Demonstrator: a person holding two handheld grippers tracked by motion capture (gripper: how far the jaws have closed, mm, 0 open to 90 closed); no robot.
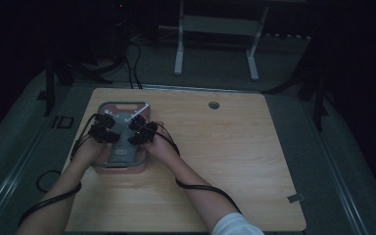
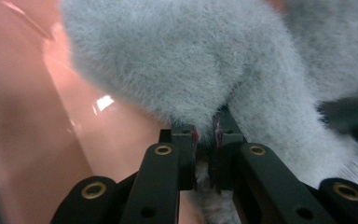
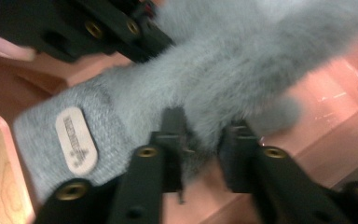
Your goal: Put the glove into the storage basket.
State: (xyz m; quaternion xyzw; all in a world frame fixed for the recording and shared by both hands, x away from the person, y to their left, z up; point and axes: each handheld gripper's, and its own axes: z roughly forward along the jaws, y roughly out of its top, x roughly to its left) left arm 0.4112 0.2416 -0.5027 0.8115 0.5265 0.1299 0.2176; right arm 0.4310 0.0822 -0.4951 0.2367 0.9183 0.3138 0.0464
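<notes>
1. Dim room, dark floor all round; a wooden table [image 1: 215, 161] stood in the middle with a white frame on the floor beyond its far edge.
2. On the table's left side sat a pink tray [image 1: 127, 169], and across it lay a grey furry glove [image 1: 122, 142], knit cuff towards the near end with a pale oval label [image 3: 76, 140] on it.
3. The person's forearms came in from the near edge, both hands over the tray, close together.
4. The left gripper [image 2: 205, 140] was clenched on a tuft of the fur, jaws almost meeting, with the tray's pink wall to its left.
5. The right gripper [image 3: 200, 135] had its jaws part open astride the fur just beside the cuff; whether the pads pressed the fabric I could not tell.
6. My guess was the glove was being gathered up. To do it well, the right jaws should bite into the knit cuff rather than loose fur, then both hands lift together so it does not sag or slip.
</notes>
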